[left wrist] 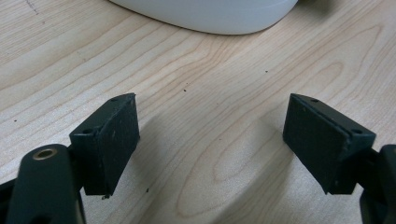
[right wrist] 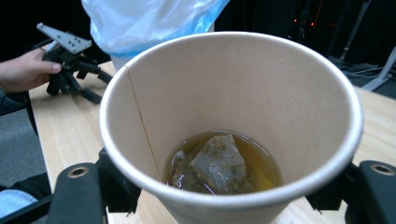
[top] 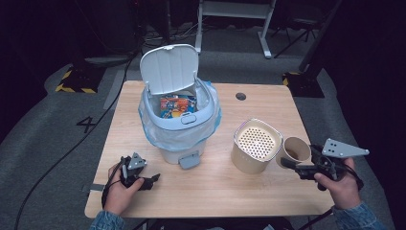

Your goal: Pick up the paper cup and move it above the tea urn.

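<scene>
Table (top: 206, 191), light wood. Bin (top: 179, 117), white, lid up, blue-tinted liner, colourful packaging inside, standing centre-left on the table. Strainer pot (top: 254, 145), beige with a perforated top, right of the bin. Cup (top: 297, 151), paper, just beside the pot on the side away from the bin, pinched by the right gripper (top: 306, 165) with both jaws pressed against its wall (tea and a teabag (right wrist: 219, 163) inside). Left gripper (top: 152, 181), in front of the bin, low over the table, jaws spread with nothing between.

Dim lab, taped stand bases (top: 76, 81), floor cables (top: 72, 148), desk frame (top: 234, 14)
</scene>
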`<state>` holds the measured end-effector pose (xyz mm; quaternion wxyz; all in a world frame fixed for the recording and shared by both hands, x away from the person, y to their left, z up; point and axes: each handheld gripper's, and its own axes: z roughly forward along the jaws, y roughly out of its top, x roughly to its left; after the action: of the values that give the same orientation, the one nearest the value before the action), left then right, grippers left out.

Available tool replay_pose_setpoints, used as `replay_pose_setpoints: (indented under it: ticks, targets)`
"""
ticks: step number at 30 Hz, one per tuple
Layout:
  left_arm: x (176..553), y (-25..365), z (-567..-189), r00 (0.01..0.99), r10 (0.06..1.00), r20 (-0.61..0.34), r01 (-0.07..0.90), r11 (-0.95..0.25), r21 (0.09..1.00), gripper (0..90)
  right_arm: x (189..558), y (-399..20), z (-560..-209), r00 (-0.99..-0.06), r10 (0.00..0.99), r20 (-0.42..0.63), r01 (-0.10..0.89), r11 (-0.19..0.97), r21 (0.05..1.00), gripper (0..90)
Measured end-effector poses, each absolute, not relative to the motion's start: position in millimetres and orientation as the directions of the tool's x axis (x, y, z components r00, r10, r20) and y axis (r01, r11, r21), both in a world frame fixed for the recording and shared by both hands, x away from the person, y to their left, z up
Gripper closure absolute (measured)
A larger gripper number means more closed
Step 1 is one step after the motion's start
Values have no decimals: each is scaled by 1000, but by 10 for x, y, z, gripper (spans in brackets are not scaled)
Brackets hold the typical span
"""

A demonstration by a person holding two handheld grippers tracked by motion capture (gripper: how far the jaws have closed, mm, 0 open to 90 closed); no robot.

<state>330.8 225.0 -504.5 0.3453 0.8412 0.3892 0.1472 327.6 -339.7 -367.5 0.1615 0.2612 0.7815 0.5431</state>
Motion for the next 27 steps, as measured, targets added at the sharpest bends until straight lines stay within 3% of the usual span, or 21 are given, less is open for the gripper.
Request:
replay_pose_setpoints:
  ticks: [27]
  targets:
    - [3309, 2249, -5045, 654, 756, -20, 553, -459, 695, 188, 3919, -3298, -3326, -797, 602, -49, 201, 342, 918, 293]
